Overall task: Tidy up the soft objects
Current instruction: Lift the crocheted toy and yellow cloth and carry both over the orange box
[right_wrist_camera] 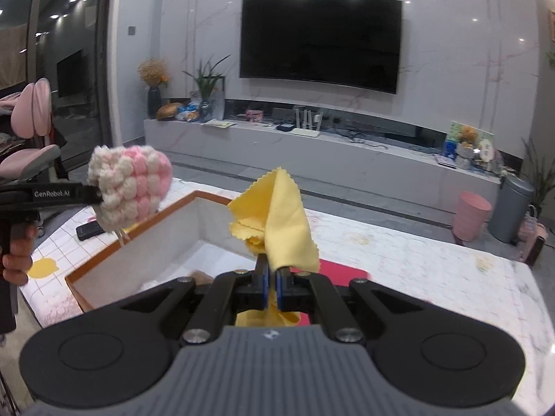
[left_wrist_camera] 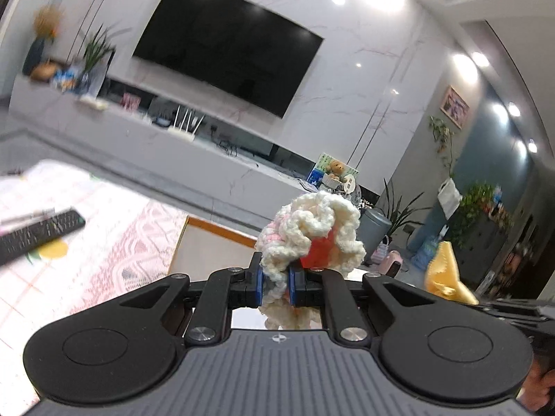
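Note:
My left gripper (left_wrist_camera: pixel 276 282) is shut on a cream and pink crocheted piece (left_wrist_camera: pixel 312 228), which bulges up above its fingers. The right wrist view shows that same crocheted piece (right_wrist_camera: pixel 130 187) held in the air at the left, over the near corner of a white box with an orange rim (right_wrist_camera: pixel 194 196). A yellow cloth with zigzag edges (right_wrist_camera: pixel 277 222) stands up from my right gripper (right_wrist_camera: pixel 272 282), which is shut on it, just right of the box. In the left wrist view the yellow cloth (left_wrist_camera: pixel 447 274) shows at the right.
The box rim (left_wrist_camera: pixel 222 230) lies ahead of the left gripper on a patterned tablecloth (left_wrist_camera: pixel 114 242). A black remote (left_wrist_camera: pixel 38 234) lies at the left. A red mat (right_wrist_camera: pixel 343 272) sits under the right gripper. A phone (right_wrist_camera: pixel 89 230) lies beside the box. A hand (right_wrist_camera: pixel 17 256) holds the left tool.

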`<state>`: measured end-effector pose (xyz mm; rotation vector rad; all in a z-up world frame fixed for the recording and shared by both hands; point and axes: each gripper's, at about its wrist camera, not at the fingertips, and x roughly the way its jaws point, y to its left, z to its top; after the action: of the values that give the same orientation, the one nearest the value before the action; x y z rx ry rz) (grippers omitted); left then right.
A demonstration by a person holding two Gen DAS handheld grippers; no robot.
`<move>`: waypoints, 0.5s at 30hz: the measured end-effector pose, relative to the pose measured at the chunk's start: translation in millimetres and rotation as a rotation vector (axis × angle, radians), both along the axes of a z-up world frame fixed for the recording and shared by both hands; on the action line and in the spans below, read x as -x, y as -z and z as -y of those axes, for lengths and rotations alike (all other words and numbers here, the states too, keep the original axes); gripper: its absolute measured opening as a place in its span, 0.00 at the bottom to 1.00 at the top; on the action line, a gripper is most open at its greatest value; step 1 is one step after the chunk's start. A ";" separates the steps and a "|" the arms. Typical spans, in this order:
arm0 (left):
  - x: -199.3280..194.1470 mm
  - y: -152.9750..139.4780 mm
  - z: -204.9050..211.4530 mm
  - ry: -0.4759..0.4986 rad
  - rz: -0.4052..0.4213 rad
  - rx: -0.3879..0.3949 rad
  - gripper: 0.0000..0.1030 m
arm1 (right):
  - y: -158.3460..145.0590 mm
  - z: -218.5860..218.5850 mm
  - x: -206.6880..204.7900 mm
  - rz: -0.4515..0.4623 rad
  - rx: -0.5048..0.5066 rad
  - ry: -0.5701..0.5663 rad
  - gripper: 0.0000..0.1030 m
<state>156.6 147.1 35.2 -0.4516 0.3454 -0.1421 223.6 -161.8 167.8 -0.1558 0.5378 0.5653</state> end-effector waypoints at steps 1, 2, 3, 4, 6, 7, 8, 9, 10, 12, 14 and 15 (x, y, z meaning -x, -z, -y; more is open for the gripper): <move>-4.1 2.8 -6.0 -0.001 -0.012 0.014 0.14 | 1.3 -9.8 -4.7 -0.003 -0.005 -0.007 0.01; -8.5 5.0 -8.4 -0.007 -0.025 0.018 0.14 | 3.2 -18.3 -8.8 -0.007 -0.011 -0.017 0.01; -12.5 6.8 -11.2 -0.017 -0.037 0.014 0.14 | 5.1 -27.6 -11.6 -0.006 -0.013 -0.027 0.01; -14.4 10.2 -14.8 -0.023 -0.043 0.009 0.14 | 7.8 -35.9 -15.1 -0.003 -0.008 -0.036 0.01; -20.0 14.6 -15.5 -0.024 -0.050 0.004 0.14 | 12.3 -50.7 -20.3 -0.009 0.002 -0.060 0.01; -23.7 16.7 -16.3 -0.024 -0.059 0.004 0.14 | 15.2 -57.3 -24.1 -0.016 0.004 -0.071 0.01; -27.2 18.5 -15.8 -0.025 -0.073 0.003 0.14 | 18.4 -63.1 -27.7 -0.024 0.009 -0.080 0.01; -31.2 19.4 -14.1 -0.026 -0.089 0.000 0.14 | 21.3 -68.3 -32.8 -0.032 0.014 -0.085 0.01; -35.9 19.8 -12.5 -0.024 -0.101 -0.008 0.14 | 24.4 -73.8 -35.5 -0.040 0.017 -0.086 0.01; -45.9 20.5 -10.0 -0.007 -0.128 -0.039 0.14 | 31.1 -81.5 -42.5 -0.057 0.027 -0.094 0.01; -53.9 22.2 -2.7 0.005 -0.174 -0.105 0.14 | 37.6 -87.4 -49.2 -0.064 0.046 -0.095 0.01; -56.5 23.7 2.2 0.002 -0.197 -0.147 0.14 | 40.6 -90.6 -53.2 -0.067 0.055 -0.090 0.01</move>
<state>213.1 144.8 11.5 -0.3198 0.5463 -0.0736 276.8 -71.2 127.2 -0.2139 0.6144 0.6451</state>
